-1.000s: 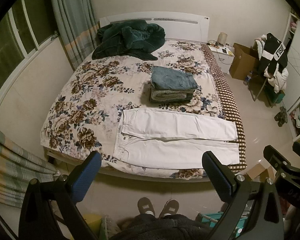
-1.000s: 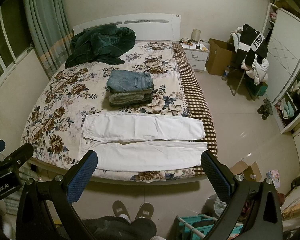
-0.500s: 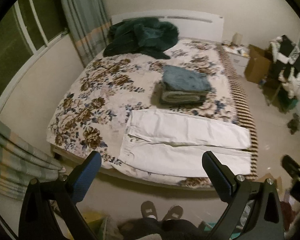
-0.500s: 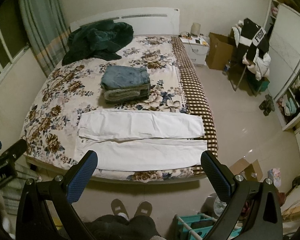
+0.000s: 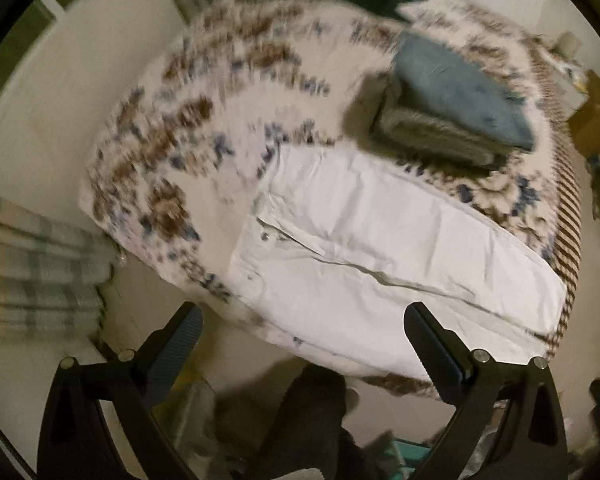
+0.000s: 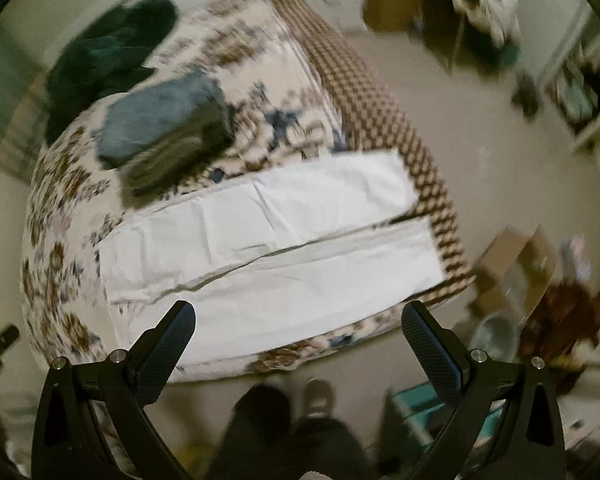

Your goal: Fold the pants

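White pants point(image 5: 380, 256) lie flat along the near edge of the floral bed point(image 5: 172, 132), waist to the left and both legs side by side stretching right; they also show in the right wrist view point(image 6: 284, 248). My left gripper point(image 5: 304, 344) is open and empty, above the near edge of the bed by the pants' waist half. My right gripper point(image 6: 298, 340) is open and empty, above the near edge by the pants' legs. Neither touches the cloth. Both views are blurred.
A stack of folded pants with blue jeans on top point(image 5: 456, 96) sits behind the white pants, also in the right wrist view point(image 6: 164, 132). A dark green blanket point(image 6: 112, 52) lies at the bed's head. Cardboard boxes point(image 6: 516, 268) and clutter stand on the floor right.
Both grippers have moved fast down and forward toward the bed, so the pants fill more of each view. The left view has tilted one way, the right the other. Jaws stayed open.
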`<state>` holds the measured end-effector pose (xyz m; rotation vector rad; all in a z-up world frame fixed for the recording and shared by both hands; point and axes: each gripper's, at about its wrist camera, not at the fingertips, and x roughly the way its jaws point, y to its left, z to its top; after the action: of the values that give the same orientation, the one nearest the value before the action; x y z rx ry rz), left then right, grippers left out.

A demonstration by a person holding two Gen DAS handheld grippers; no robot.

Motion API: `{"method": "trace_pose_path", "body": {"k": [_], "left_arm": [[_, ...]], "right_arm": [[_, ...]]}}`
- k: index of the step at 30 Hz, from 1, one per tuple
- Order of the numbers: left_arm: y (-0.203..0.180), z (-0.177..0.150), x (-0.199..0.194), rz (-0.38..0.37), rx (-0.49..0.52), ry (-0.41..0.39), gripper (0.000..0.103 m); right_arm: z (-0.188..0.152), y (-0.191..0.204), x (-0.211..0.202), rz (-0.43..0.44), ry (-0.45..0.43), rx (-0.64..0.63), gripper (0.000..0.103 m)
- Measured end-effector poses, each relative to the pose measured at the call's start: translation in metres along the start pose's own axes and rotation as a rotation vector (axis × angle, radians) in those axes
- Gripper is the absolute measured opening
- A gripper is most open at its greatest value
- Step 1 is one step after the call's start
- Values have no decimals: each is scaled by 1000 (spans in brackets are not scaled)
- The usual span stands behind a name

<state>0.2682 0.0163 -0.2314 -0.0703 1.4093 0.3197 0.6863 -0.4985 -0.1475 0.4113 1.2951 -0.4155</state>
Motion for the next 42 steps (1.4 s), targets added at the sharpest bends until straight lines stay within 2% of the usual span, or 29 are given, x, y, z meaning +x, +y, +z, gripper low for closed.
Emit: {"method": "trace_pose_path", "body": {"k": [7, 11, 16, 20, 23, 24, 25, 26, 27, 28, 29, 32, 34, 35, 36, 38, 39, 42], "left_arm": [[-11, 102, 150, -4, -185, 195, 103], [-15, 147, 228, -25, -294, 288, 103], [-26, 197, 316, -68, -404, 389, 103], [-32, 220, 358, -74, -452, 427, 103], [-34, 227, 371, -35, -451, 415, 101], [-34, 228, 374, -7, -443, 408, 88], [-33, 226, 374, 27, -435, 401, 61], [-31, 224, 373, 39, -435, 392, 53], [-27, 221, 372, 8, -448, 375, 44], [-25, 218, 369, -9, -456, 357, 30], [-22, 216, 362, -26, -460, 333, 27], [-19, 205, 343, -51, -450, 277, 21], [-17, 195, 326, -65, -440, 235, 19], [-12, 192, 322, -74, -434, 213, 19], [-9, 187, 312, -86, -431, 193, 18], [-1, 177, 289, -111, -436, 164, 14], [6, 169, 275, -117, -441, 146, 6], [26, 149, 235, -168, -455, 94, 6]], "right_arm": [[89, -24, 181, -39, 148, 212, 103], [130, -38, 278, -53, 237, 338, 103], [163, -55, 367, -56, 304, 472, 103], [190, -62, 427, -46, 329, 563, 103], [205, -65, 465, -19, 347, 643, 103], [208, -65, 476, -17, 353, 665, 103], [211, -65, 486, -19, 361, 684, 103], [213, -65, 495, -29, 368, 704, 103], [214, -64, 502, -40, 375, 717, 99], [215, -63, 508, -53, 379, 723, 94], [217, -63, 511, -60, 372, 725, 91], [221, -59, 511, -73, 331, 715, 61], [224, -55, 506, -70, 303, 700, 21], [226, -52, 503, -59, 293, 694, 13], [229, -48, 499, -51, 283, 690, 7], [235, -39, 487, -38, 251, 669, 5], [237, -35, 480, -30, 233, 657, 5], [237, -21, 451, 8, 184, 617, 5]]}}
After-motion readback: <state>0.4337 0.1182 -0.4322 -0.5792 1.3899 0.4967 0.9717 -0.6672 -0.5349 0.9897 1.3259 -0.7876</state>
